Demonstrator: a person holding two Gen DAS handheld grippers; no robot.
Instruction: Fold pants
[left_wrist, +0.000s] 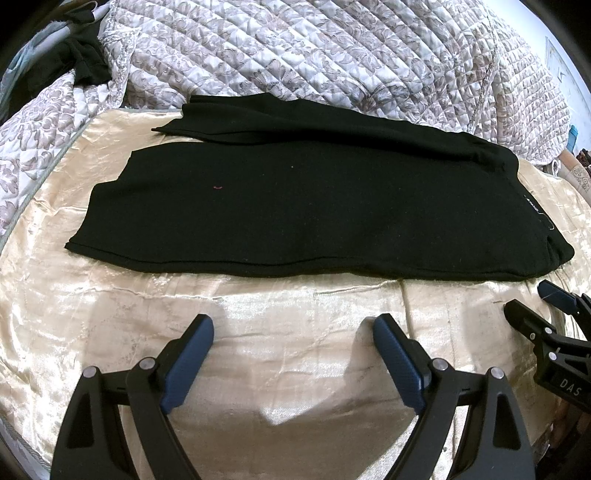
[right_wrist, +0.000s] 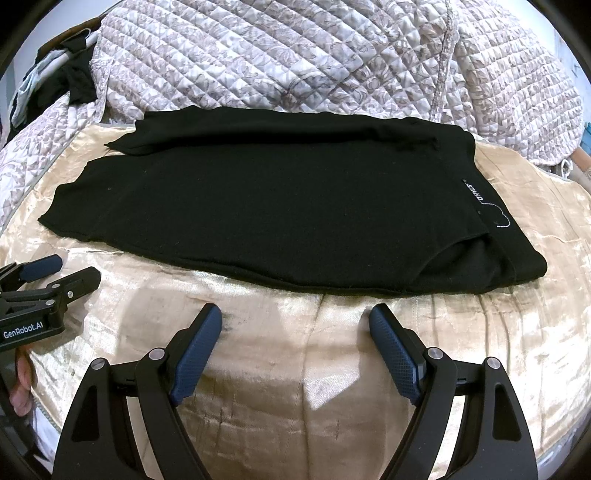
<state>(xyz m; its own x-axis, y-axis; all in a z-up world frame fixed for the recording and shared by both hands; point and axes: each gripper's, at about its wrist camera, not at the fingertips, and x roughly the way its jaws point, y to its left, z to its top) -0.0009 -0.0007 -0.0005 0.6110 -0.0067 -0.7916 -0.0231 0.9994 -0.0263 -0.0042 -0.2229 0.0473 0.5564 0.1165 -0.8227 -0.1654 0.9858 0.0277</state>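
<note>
On the satin sheet (left_wrist: 258, 369), the black pants (left_wrist: 295, 206) lie flat, waistband right, legs left, one leg lying over the other, seemingly ready for a crosswise fold. Near of them, left gripper (left_wrist: 293, 339) and right gripper (right_wrist: 295, 332) hover spread wide, empty. A quilt (left_wrist: 332, 55) is bunched at the far side.

The black knit pants (left_wrist: 295, 206) lie flat on the shiny cream satin sheet (left_wrist: 258, 332), with the quilted floral bedspread (left_wrist: 314, 48) behind them.

Black pants (right_wrist: 258, 206) with a white-lettered label (right_wrist: 475, 192) lie on a shiny cream-gold sheet (right_wrist: 295, 332). Behind — a quilt (right_wrist: 295, 55), white with grey-mauve floral print. Gripper pads (left_wrist: 188, 365) — dark blue on black.
</note>
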